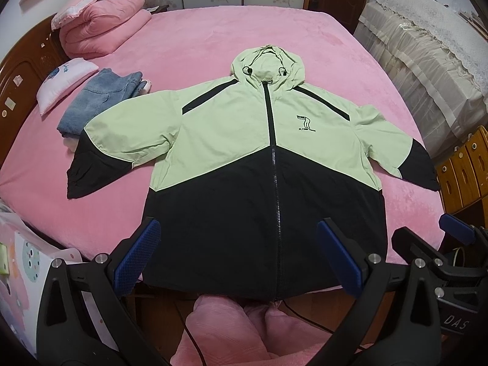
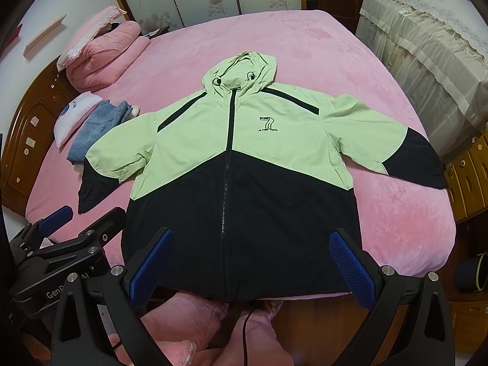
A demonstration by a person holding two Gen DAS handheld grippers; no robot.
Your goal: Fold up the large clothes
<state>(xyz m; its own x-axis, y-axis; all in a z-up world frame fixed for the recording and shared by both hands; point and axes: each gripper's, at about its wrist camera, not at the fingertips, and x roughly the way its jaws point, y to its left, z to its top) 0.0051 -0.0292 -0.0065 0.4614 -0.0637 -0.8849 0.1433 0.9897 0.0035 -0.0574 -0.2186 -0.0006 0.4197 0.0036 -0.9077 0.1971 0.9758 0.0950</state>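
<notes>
While the jacket [image 1: 262, 164] is lying flat, front side up and zipped, across the near half of the bed [image 1: 189, 48], no fold is showing yet. Its hem is hanging slightly over the bed's near edge; the hood [image 1: 267, 64] is pointing toward the far edge, and both sleeves are spreading outward, the one toward the headboard side ending just beside the folded jeans [image 1: 100, 103], the other reaching toward the opposite side edge.

Left tongs [image 1: 238, 256] are hovering above the hem, spread wide, grasping nothing. Right tongs [image 2: 251, 262] are likewise released, empty, hovering over the black lower panel near the near edge. Neither set is touching fabric as far as I can tell.

Judgement: task is sitting at its start for this garment. Laying-out looks done; sleeves, side folds and the final lengthwise fold are all remaining. The jeans near the headboard-side edge, by the small pillow [image 1: 65, 80], are appearing already folded.
</notes>
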